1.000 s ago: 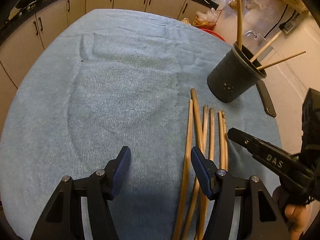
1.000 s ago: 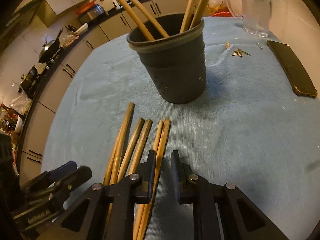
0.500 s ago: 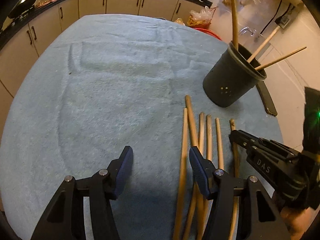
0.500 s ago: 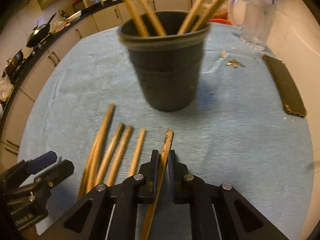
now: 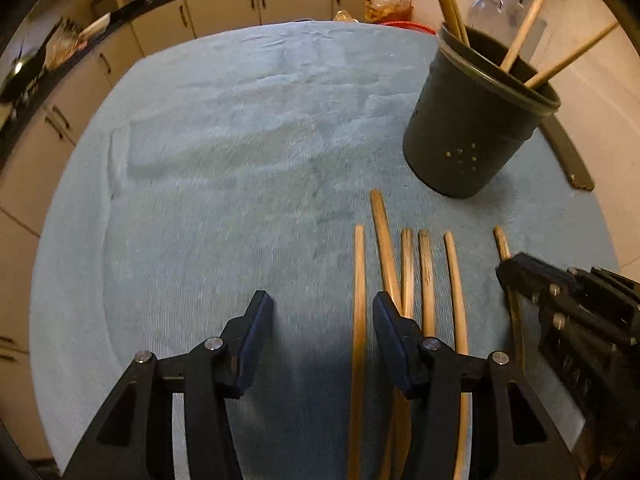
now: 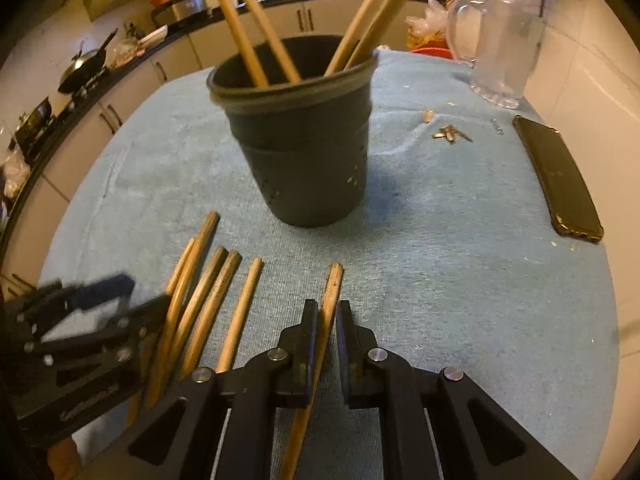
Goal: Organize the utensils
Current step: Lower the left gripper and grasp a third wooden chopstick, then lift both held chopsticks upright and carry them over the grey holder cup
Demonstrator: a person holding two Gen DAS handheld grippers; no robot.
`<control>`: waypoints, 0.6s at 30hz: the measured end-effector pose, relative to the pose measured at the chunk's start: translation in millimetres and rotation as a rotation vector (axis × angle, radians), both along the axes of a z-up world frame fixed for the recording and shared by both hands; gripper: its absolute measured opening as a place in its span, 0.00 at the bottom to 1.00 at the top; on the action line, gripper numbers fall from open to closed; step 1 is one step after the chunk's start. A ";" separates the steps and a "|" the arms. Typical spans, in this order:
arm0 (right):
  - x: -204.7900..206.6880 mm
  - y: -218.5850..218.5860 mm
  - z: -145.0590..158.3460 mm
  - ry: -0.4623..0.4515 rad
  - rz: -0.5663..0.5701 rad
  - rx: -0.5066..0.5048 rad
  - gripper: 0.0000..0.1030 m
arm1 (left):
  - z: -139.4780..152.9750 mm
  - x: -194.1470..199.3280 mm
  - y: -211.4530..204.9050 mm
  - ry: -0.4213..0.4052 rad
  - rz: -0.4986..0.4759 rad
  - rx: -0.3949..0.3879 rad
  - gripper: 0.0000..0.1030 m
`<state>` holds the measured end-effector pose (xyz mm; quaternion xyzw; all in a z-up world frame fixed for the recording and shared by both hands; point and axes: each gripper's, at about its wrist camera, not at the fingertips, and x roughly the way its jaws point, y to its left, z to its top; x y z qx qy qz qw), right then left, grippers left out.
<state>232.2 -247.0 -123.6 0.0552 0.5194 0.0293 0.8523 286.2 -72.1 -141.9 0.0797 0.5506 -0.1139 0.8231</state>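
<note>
My left gripper [image 5: 320, 320] hangs with its jaws spread wide above the blue cloth [image 5: 208, 168]. I see five wooden sticks [image 5: 426, 276] lying side by side near its right finger, the leftmost between the jaws. A sixth stick [image 5: 502, 244] lies apart to the right, pinched by my right gripper [image 5: 508, 276]. A dark cup [image 5: 468, 136] holding more sticks stands far right.
</note>
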 end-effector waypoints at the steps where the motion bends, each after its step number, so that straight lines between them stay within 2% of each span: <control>1: 2.5 0.7 -4.0 0.008 0.007 -0.003 0.11 | -0.2 2.2 -1.7 -0.009 -0.005 0.005 0.50; 2: -1.7 1.2 -3.8 0.003 0.010 -0.008 0.12 | -0.1 4.3 -2.3 -0.019 -0.008 0.005 0.41; 3: -2.1 0.4 -3.8 0.003 0.007 -0.003 0.12 | 0.8 6.1 -0.3 -0.025 -0.002 0.002 0.25; 5: -2.9 -1.4 -2.8 0.005 -0.004 0.011 0.12 | 1.8 8.5 8.4 -0.017 0.021 -0.017 0.07; 13: 9.4 -5.2 -5.2 0.042 0.004 0.015 0.13 | 0.9 2.1 38.4 0.039 0.074 -0.071 0.06; 18: 23.7 6.5 -4.3 0.042 0.013 -0.031 0.11 | 1.2 14.0 30.2 0.000 0.062 -0.039 0.06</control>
